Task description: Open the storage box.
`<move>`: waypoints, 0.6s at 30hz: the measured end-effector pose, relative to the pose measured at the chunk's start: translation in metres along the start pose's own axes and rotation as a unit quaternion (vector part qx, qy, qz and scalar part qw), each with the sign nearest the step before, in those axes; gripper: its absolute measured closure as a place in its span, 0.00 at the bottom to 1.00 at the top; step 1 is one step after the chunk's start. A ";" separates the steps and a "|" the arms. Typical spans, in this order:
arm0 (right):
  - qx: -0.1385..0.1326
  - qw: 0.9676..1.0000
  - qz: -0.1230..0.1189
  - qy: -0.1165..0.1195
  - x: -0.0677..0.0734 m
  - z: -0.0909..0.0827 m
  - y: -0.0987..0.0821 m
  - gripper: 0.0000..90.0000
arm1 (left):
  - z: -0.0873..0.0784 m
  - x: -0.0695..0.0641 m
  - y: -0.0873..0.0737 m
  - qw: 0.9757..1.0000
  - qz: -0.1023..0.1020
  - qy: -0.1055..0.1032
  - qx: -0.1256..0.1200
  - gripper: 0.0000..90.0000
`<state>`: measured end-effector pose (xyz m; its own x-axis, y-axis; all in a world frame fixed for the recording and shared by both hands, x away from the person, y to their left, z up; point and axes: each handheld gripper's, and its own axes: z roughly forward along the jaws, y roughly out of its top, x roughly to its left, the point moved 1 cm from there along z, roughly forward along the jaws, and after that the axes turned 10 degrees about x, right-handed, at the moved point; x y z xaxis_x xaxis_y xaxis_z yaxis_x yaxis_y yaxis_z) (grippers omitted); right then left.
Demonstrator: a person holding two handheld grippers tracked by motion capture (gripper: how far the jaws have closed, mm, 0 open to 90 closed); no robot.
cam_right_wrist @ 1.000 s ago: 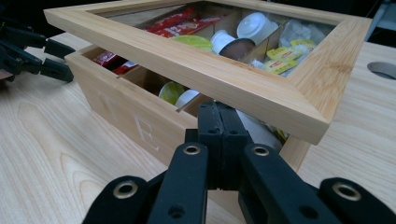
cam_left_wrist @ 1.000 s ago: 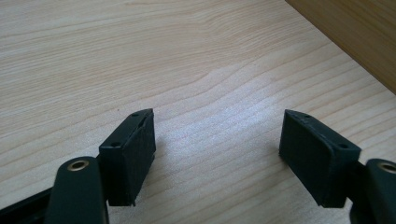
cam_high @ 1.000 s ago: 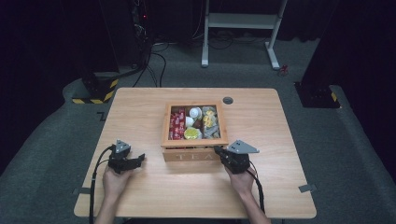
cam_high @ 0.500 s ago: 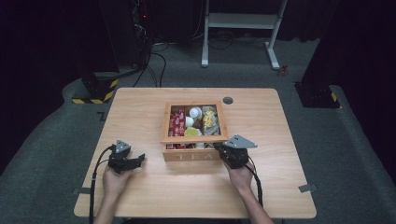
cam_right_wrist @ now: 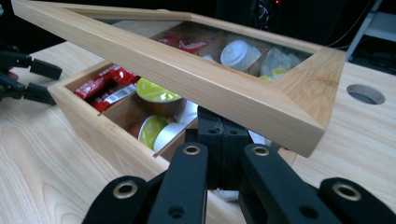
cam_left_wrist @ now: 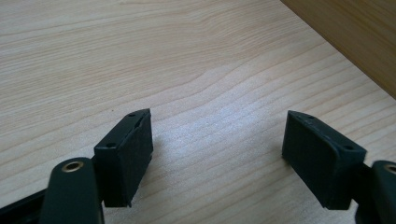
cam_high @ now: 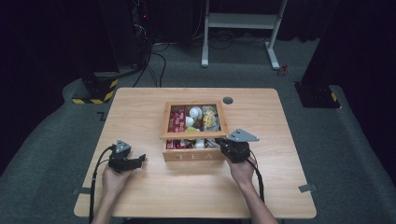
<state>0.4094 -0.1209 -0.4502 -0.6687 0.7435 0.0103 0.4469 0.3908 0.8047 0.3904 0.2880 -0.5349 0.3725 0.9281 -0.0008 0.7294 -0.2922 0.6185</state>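
The right gripper [cam_right_wrist: 219,154] has its jaws pressed together, their tips tucked under the near edge of the glass-paned wooden lid [cam_right_wrist: 187,70], which rides tilted above the tea box [cam_high: 192,153]. In the right gripper view the lid seems to rest on the jaws rather than sit pinched between them (the contact itself is hidden). That is the main risk — a lid propped on a narrow, smooth tip could slide off sideways and drop shut, jolting the box at the middle of the table [cam_high: 140,196]. If the push runs forward rather than up, the whole box may skid toward the far side.

Inside, red sachets [cam_right_wrist: 105,86] and coffee capsules [cam_right_wrist: 156,95] lie loose, so a slam could scatter them.

The left gripper [cam_high: 130,162] rests well left of the box with jaws spread and empty, having just opened a little further — too far off to steady the box.
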 end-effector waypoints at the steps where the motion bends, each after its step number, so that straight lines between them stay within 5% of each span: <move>1: -0.003 1.000 0.001 0.000 -0.001 -0.001 0.002 1.00 | 0.000 0.000 0.000 1.000 0.001 0.000 0.000 0.27; 8: -0.004 1.000 0.011 0.003 -0.009 -0.003 0.006 1.00 | -0.003 -0.002 0.001 1.000 0.000 -0.024 -0.017 0.30; 14: -0.004 1.000 0.013 0.006 -0.014 -0.005 0.011 1.00 | -0.011 -0.008 0.003 0.997 0.000 -0.064 -0.045 0.32; 18: -0.008 1.000 0.011 0.006 -0.015 -0.007 0.015 1.00 | -0.015 -0.013 0.009 0.996 0.014 -0.074 -0.044 0.32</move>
<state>0.4226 -0.1301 -0.4342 -0.6663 0.7449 0.0352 0.4519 0.3658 0.8136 0.3838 0.2767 -0.5180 0.4768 0.8740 -0.0938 0.6666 -0.2900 0.6867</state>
